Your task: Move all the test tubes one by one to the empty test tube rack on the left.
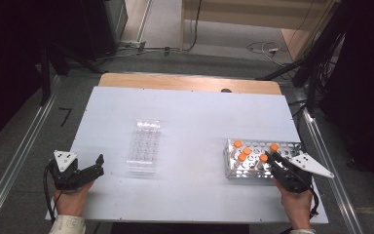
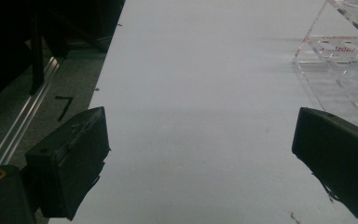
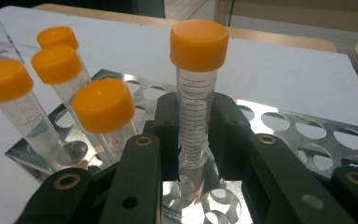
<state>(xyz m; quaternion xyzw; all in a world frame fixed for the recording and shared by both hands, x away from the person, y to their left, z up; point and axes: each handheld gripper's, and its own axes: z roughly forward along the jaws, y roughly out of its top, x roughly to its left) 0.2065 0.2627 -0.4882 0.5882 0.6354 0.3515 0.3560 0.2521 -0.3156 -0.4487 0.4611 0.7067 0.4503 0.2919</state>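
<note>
A clear tube with an orange cap (image 3: pixel 199 44) stands upright in a hole of the perforated metal rack (image 3: pixel 307 128), and my right gripper (image 3: pixel 195 100) is shut on its barrel just below the cap. In the high view this tube (image 1: pixel 274 147) is at the rack's (image 1: pixel 294 145) near right part, with the right gripper (image 1: pixel 272 156) reaching in from the table's front edge. Several more orange-capped tubes (image 3: pixel 103 105) stand to its left. My left gripper (image 1: pixel 99 165) rests open at the front left, nothing between its jaws (image 2: pixel 200 126).
A clear plastic well rack (image 1: pixel 143 146) lies left of centre; its corner (image 2: pixel 349 56) is just right of the left gripper. The white board (image 1: pixel 190 112) has a wooden strip at the back. Metal rails run along both sides of the table.
</note>
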